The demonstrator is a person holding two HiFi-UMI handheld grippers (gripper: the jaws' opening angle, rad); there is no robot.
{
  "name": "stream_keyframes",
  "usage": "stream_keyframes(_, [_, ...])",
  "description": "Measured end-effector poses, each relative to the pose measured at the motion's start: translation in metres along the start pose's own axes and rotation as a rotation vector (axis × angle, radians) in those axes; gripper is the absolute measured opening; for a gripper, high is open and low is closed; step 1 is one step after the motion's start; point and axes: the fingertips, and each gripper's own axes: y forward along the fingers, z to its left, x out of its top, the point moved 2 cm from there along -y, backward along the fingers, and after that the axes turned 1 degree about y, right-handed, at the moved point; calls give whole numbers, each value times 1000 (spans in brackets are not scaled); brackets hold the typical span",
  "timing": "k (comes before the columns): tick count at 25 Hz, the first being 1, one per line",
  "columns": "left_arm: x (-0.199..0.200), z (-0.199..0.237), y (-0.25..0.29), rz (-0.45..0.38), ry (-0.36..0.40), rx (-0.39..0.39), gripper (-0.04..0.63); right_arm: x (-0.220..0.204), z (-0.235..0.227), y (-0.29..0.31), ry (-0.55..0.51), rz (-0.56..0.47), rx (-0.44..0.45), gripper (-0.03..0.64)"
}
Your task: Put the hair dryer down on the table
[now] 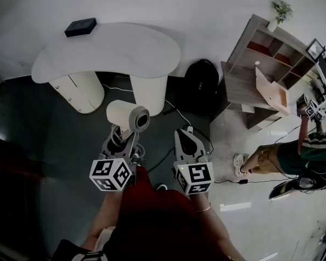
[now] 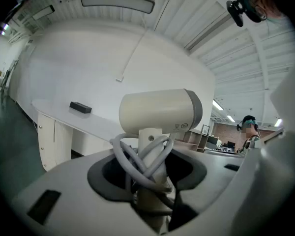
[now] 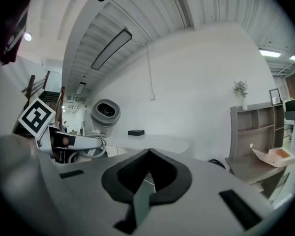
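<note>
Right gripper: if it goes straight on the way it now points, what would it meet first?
Probably the rim of the white table: it lies straight ahead of the shut, empty right gripper. Depth is hard to judge here.

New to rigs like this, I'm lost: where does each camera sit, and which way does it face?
Head view: on the person's head, facing down; shows arms, left tongs, right tongs.
Left gripper view: on the left tongs, facing along them at the gripped hair dryer.
Right gripper view: on the right tongs, shut and empty, facing the table.
Shared: all show the hair dryer.
</note>
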Motion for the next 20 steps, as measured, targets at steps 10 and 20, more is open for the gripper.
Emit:
stream_keyframes(10, [3, 13, 9, 21, 2, -24, 216, -2, 12, 19, 30, 27, 26, 15])
stream_keyframes(20, [12, 48, 52, 46, 9, -23, 216, -5, 4, 65, 61, 52, 19, 15])
